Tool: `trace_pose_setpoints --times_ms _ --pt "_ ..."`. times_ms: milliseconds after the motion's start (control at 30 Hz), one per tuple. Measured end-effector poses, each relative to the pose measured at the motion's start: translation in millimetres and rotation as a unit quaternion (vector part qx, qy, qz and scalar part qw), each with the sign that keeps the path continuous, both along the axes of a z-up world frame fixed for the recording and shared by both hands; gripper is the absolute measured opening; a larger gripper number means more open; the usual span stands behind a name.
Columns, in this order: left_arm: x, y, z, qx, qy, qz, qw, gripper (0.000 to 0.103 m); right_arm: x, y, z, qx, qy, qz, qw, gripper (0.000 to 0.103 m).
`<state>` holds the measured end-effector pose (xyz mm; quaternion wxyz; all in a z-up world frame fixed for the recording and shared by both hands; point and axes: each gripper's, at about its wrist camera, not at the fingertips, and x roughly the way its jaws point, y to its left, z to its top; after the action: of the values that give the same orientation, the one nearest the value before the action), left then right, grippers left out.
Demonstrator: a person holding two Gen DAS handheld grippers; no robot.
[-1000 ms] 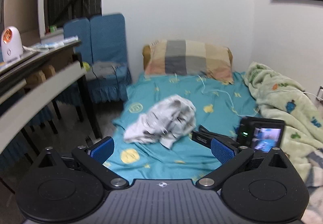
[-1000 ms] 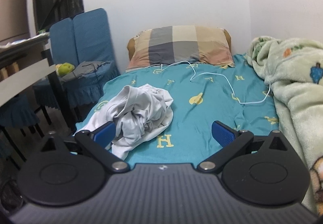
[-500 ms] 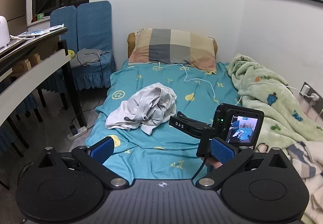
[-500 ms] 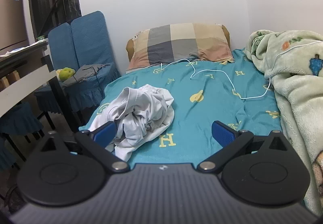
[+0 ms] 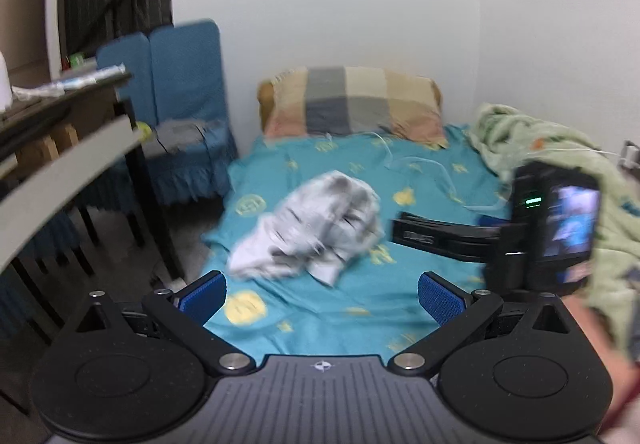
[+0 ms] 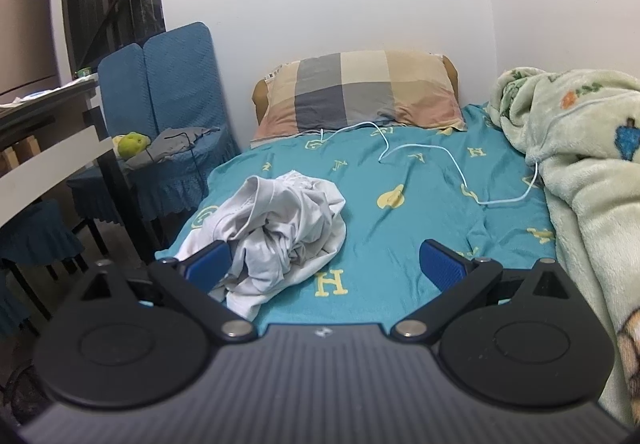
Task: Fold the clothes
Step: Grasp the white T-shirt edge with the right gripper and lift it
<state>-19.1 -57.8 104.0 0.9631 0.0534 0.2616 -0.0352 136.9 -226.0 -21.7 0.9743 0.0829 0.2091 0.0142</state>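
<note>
A crumpled white garment (image 6: 280, 228) lies in a heap on the teal bed sheet (image 6: 400, 236), near the bed's left front edge. The left wrist view shows the same garment (image 5: 312, 232) blurred. My left gripper (image 5: 320, 298) hangs open short of the bed, empty. My right gripper (image 6: 326, 270) is open too, its left pad (image 6: 208, 268) in front of the garment's near edge, nothing between the fingers. In the left wrist view the right gripper's body with its camera screen (image 5: 556, 228) shows at the right, over the bed.
A checked pillow (image 6: 360, 96) lies at the bed's head, with a white cable (image 6: 440, 156) trailing over the sheet. A pale green blanket (image 6: 580, 164) is piled along the right. Blue chairs (image 6: 168, 92) and a desk (image 6: 44, 132) stand to the left of the bed.
The left wrist view has swung and blurred, moving closer to the bed after pulling back. The right gripper has edged slightly forward toward the garment. Both stay open.
</note>
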Motion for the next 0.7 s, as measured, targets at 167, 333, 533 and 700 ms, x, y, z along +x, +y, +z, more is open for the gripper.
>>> trace_pose_setpoints --times_ms 167,333,533,700 --pt "60 23 -37 -0.016 -0.002 0.015 0.9998 0.103 33 1 8 0.010 0.001 0.019 1.000 0.103" --pt "121 53 -90 -0.067 0.040 0.034 0.9964 0.103 89 11 0 0.004 0.014 0.048 0.999 0.103" --pt "161 81 -139 -0.100 0.089 0.030 0.9905 0.103 157 38 -18 -0.025 0.029 0.085 0.996 0.079" --pt "177 89 -162 -0.104 0.086 0.031 0.9904 0.103 183 48 -38 -0.054 0.041 0.064 0.996 0.036"
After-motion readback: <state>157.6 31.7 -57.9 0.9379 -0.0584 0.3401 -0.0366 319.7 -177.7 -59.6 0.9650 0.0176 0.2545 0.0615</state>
